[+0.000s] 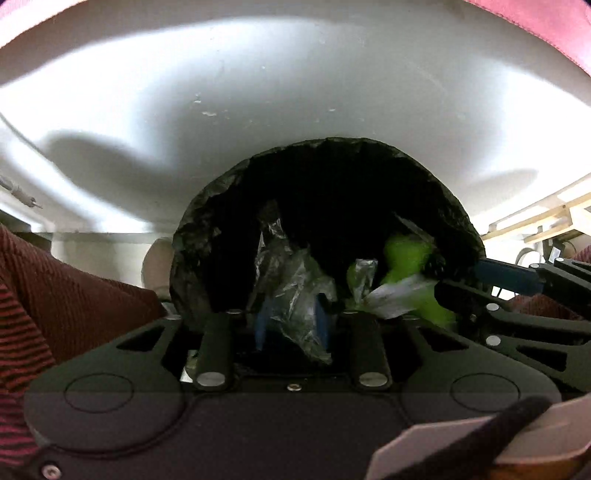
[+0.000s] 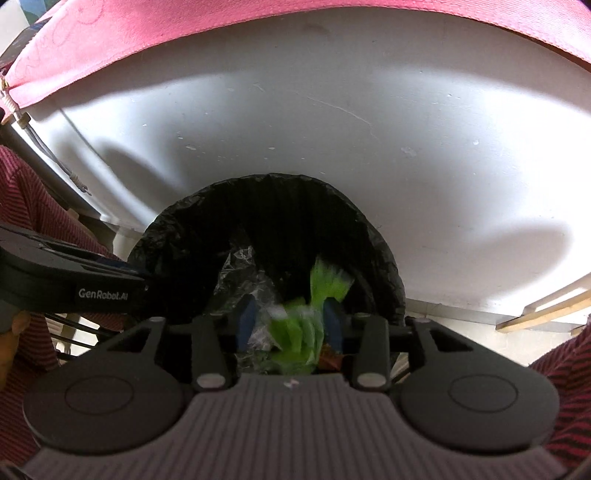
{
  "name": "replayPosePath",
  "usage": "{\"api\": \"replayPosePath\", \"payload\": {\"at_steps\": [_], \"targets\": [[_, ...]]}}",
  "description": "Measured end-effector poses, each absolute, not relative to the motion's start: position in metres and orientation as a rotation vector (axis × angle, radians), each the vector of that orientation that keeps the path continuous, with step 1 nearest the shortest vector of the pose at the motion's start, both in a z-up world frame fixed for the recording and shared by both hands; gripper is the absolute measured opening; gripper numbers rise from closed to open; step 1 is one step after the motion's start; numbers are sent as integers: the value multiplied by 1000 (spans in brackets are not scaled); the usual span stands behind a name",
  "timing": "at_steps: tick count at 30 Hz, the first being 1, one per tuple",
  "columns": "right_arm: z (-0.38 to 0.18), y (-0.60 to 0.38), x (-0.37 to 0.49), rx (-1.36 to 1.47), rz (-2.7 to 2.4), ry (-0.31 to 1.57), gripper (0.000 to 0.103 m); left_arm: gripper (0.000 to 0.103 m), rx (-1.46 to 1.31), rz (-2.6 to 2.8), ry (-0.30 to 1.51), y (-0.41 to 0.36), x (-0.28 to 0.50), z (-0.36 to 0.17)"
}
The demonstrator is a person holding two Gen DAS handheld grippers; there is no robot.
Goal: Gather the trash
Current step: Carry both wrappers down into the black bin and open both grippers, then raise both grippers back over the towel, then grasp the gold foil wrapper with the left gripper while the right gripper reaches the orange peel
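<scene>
Your 2 grippers point down over 1 bin lined with a black bag (image 1: 207, 236), standing against a white wall (image 1: 258, 92). Nearest, your left gripper (image 1: 291, 325) has its blue pads parted around 1 crumpled clear plastic wrapper (image 1: 291, 295); whether the pads press on it is hard to tell. Your right gripper (image 2: 291, 319) stands released, with 1 blurred green-and-white wrapper (image 2: 299, 328) loose between its pads above the bag mouth. The bag's depths are dark; more clear plastic shows faintly inside. Striped red sleeves (image 1: 55, 288) flank the bin, and pink cloth (image 2: 184, 33) hangs above.
</scene>
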State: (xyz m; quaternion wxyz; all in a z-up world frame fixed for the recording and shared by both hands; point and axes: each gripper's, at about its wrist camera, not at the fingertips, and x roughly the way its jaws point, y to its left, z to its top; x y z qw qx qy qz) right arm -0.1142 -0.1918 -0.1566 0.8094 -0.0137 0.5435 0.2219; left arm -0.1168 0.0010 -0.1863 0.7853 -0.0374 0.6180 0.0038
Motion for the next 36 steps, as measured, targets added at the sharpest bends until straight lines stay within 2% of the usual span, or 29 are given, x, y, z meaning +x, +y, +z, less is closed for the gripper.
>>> {"api": "replayPosePath", "payload": {"at_steps": [4, 11, 15, 21, 25, 28, 33, 36], "targets": [[-157, -191, -114, -29, 477, 1160, 64, 43, -61, 7, 1307, -3, -117, -180], [-143, -196, -111, 22, 502, 1122, 64, 52, -51, -6, 1251, -1, -115, -156], [-109, -203, -110, 22, 549, 1023, 66, 53, -69, -75, 1184, 0, -118, -123], [-41, -221, -106, 0, 625, 789, 74, 57, -55, -183, 990, 0, -124, -54], [-8, -234, -97, -11, 607, 650, 80, 78, -38, -180, 840, -1, -128, -14], [6, -242, -83, -10, 546, 588, 81, 83, -63, -200, 750, 4, -121, 4], [18, -259, -43, -10, 445, 524, 82, 84, -100, -160, 644, 8, -89, 24], [22, -260, -12, -54, 394, 521, 76, 84, -165, -113, 549, 15, -63, 28]]}}
